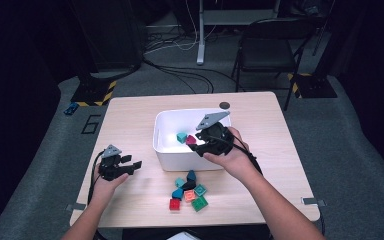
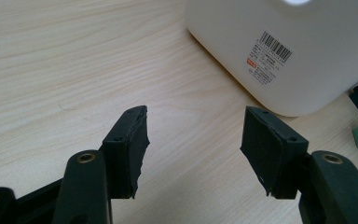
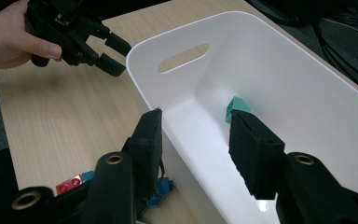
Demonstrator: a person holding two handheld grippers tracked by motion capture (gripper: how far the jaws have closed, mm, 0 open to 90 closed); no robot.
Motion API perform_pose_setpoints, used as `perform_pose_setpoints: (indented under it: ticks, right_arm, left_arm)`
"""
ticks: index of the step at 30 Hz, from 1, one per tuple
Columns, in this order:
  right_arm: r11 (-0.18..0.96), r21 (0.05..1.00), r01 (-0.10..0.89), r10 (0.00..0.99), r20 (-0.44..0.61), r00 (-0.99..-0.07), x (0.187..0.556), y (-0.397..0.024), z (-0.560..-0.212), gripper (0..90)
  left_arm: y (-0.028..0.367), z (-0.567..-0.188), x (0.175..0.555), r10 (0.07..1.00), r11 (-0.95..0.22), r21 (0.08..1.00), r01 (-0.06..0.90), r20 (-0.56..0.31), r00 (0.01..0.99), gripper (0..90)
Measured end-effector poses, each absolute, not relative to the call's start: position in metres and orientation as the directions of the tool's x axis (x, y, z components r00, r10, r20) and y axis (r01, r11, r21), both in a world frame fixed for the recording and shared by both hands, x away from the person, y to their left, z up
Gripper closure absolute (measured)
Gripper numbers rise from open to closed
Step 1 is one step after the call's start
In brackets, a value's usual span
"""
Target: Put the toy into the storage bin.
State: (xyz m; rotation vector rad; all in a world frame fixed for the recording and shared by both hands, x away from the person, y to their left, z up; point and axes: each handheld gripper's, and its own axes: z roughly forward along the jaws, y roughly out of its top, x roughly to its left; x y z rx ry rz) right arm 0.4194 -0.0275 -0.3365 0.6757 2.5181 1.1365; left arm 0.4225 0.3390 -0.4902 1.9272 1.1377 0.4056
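- The right gripper (image 3: 196, 154) hangs over the near rim of the white bin (image 1: 166, 150), its jaws apart with nothing between the pads; one jaw sits outside the wall, the other over the inside.
- The left gripper (image 2: 193, 149) rests low over bare tabletop left of the bin, jaws apart and empty, pointing toward the bin's side wall.
- The work in hand looks like moving small toy blocks into the bin. A teal block (image 1: 181, 137) and a magenta block (image 1: 191, 140) already lie on its floor; the teal one also shows past the right jaw in the right gripper view.
- The remaining pile of blocks (image 1: 189, 192) lies on the table just in front of the bin, near the right forearm: a red block (image 1: 175, 204), green ones, teal and dark blue pieces, touching one another.
- The blocks are probably hard plastic: light, stiff, a little slick, not fragile. Best taken across two flat opposite sides, one at a time, starting from the pile's outer edge.
- Crowding is the main nuisance; a jaw lowered into the middle would likely nudge neighbours. The exact shapes of the dark pieces are hard to make out.
- The bin's wall stands between pile and drop spot, so a carried block must clear the rim.
- The table (image 1: 130, 120) is otherwise bare apart from a dark round spot (image 1: 224, 105) behind the bin.
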Motion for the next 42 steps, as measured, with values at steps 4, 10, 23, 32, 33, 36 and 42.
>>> perform_pose_setpoints:
  ticks: [4, 10, 23, 32, 33, 36, 42]
  right_arm:
    - [0.568, 0.770, 0.291, 0.533, -0.075, -0.843, 0.409, -0.033, -0.342, 54.0]
    - [0.542, 0.791, 0.283, 0.543, -0.073, -0.837, 0.394, -0.041, -0.348, 54.0]
    - [0.560, 0.773, 0.297, 0.555, -0.083, -0.828, 0.371, -0.050, -0.386, 54.0]
    - [0.557, 0.764, 0.326, 0.562, -0.058, -0.825, 0.371, -0.051, -0.422, 54.3]
    - [0.557, 0.762, 0.330, 0.563, -0.054, -0.825, 0.371, -0.051, -0.425, 54.3]
    - [0.558, 0.759, 0.337, 0.562, -0.046, -0.826, 0.372, -0.051, -0.435, 54.3]
    - [0.563, 0.750, 0.347, 0.568, -0.045, -0.822, 0.372, -0.048, -0.450, 54.3]
  left_arm:
    - [0.339, -0.490, 0.422, 0.832, -0.241, 0.792, 0.561, -0.129, 0.539, 40.4]
    - [0.339, -0.490, 0.422, 0.835, -0.237, 0.793, 0.562, -0.130, 0.535, 40.4]
    - [0.339, -0.491, 0.422, 0.835, -0.237, 0.795, 0.558, -0.128, 0.536, 40.4]
    - [0.339, -0.490, 0.423, 0.836, -0.238, 0.790, 0.565, -0.130, 0.533, 40.4]
    - [0.339, -0.490, 0.423, 0.836, -0.240, 0.789, 0.566, -0.129, 0.534, 40.4]
    - [0.339, -0.491, 0.423, 0.836, -0.239, 0.789, 0.566, -0.129, 0.533, 40.4]
    - [0.339, -0.491, 0.423, 0.836, -0.241, 0.788, 0.566, -0.128, 0.534, 40.4]
